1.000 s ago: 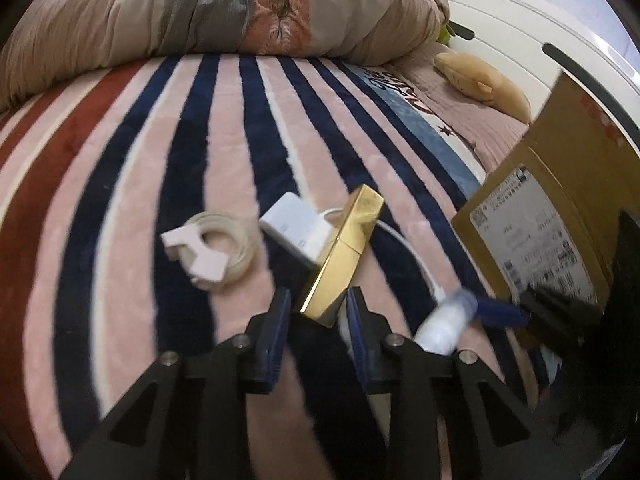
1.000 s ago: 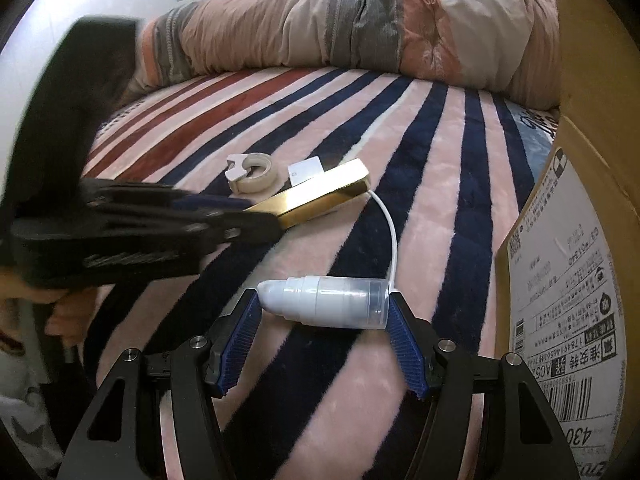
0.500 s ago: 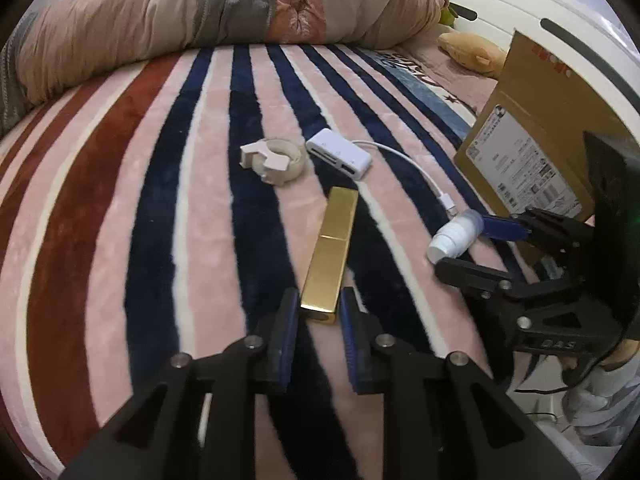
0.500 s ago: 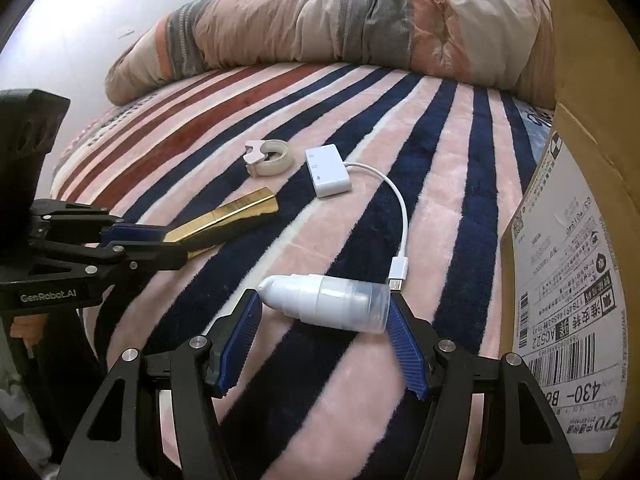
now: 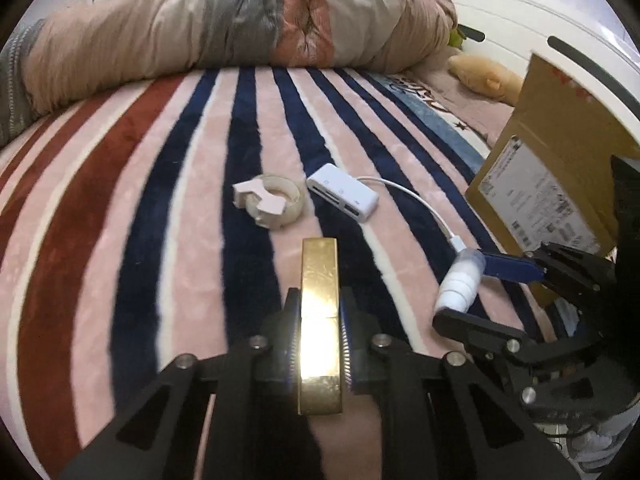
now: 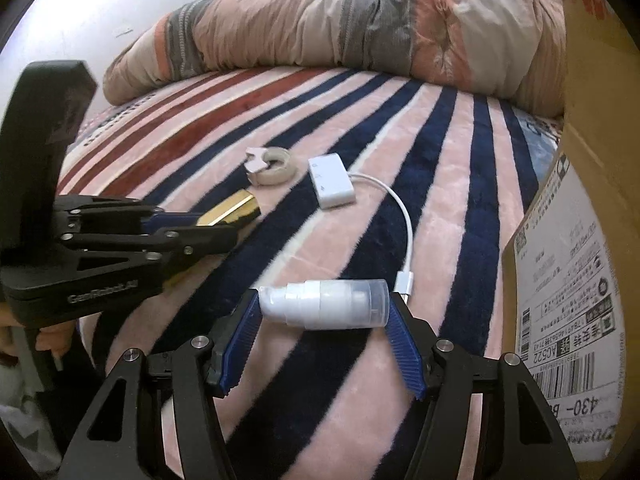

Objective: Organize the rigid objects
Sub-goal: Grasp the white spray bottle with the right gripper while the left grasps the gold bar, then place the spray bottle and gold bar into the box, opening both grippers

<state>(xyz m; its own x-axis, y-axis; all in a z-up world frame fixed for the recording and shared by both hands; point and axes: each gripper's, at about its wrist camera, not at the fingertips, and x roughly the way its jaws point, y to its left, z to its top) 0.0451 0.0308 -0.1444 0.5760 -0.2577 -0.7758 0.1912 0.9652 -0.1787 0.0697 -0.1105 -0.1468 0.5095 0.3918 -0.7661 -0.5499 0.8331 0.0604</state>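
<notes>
While poised low over the striped blanket [image 5: 120, 200] of the bed, clamped a gold bar [image 5: 319, 264] in the left hand-held gripper [image 5: 320, 300], with both pads pressed against its long sides and the far end pointed toward the rolled duvet [image 5: 240, 32] along the head edge of the bed. Could not tell whether the bar touched the blanket or hung just above it.

Pinched a white pump bottle [image 6: 328, 304] crosswise in the right hand-held gripper [image 6: 323, 312], narrow end against the left blue pad, wide clear end against the right pad. Held that bottle over a dark blue stripe toward the right edge of the bed, just in front of the silver plug [image 6: 403, 282] of a white cable [image 6: 404, 216].

Left on the blanket, around the middle of the bed: a tape roll [image 5: 274, 204] in its pale pink dispenser, lying flat, and just beside it on the right, apart from it, a white card-reader adapter [image 5: 342, 197]. Traced the cable from the adapter toward the right edge, ending at the plug near the bottle.

Saw a cardboard box [image 5: 560, 152] with a printed shipping label standing at the right edge of the bed, close to the right hand-held gripper. Noted a tan plush toy [image 5: 484, 76] near the head corner on the right, beyond the box.
</notes>
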